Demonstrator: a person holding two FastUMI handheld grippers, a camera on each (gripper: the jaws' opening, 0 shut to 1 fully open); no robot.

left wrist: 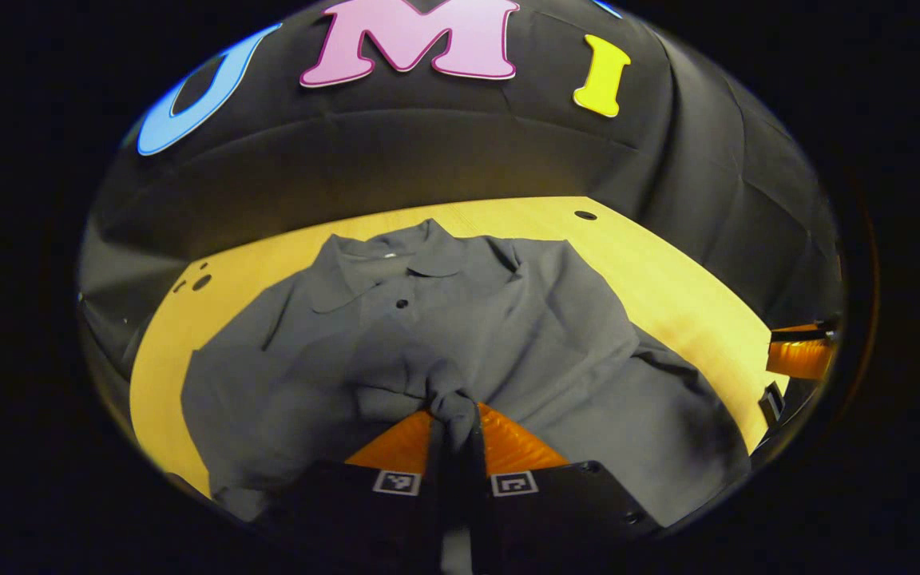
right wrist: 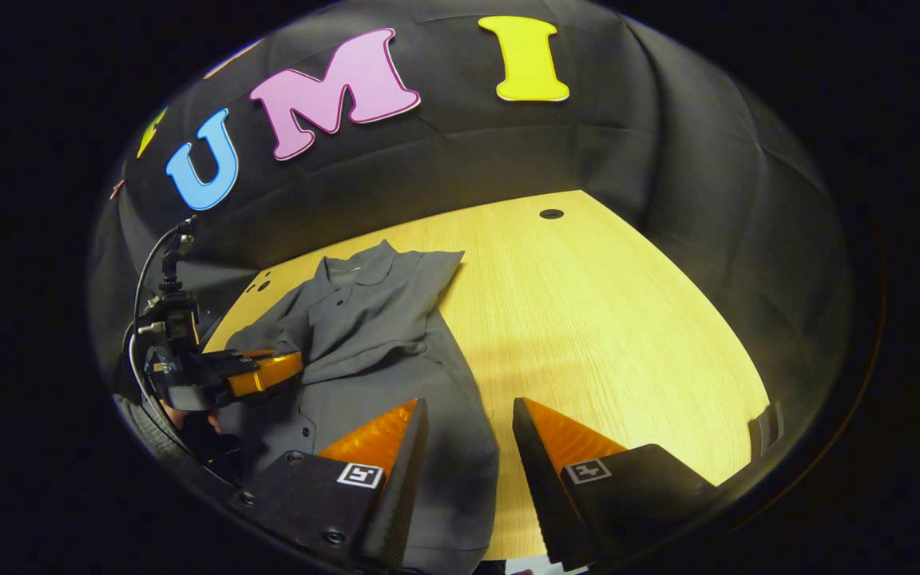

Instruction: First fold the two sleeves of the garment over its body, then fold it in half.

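The dark grey collared fabric shirt [left wrist: 460, 335] lies spread on the pale wooden table [right wrist: 604, 319], collar toward the booth wall. The left claw [left wrist: 454, 419] is clenched on a bunched sleeve fold above the shirt's body, so the sleeve-folding step looks underway; next, that fold wants laying flat across the chest. The right claw [right wrist: 468, 435] is released, hovering at the shirt's near hem. The right gripper view shows the left claw from the side over the shirt's front.
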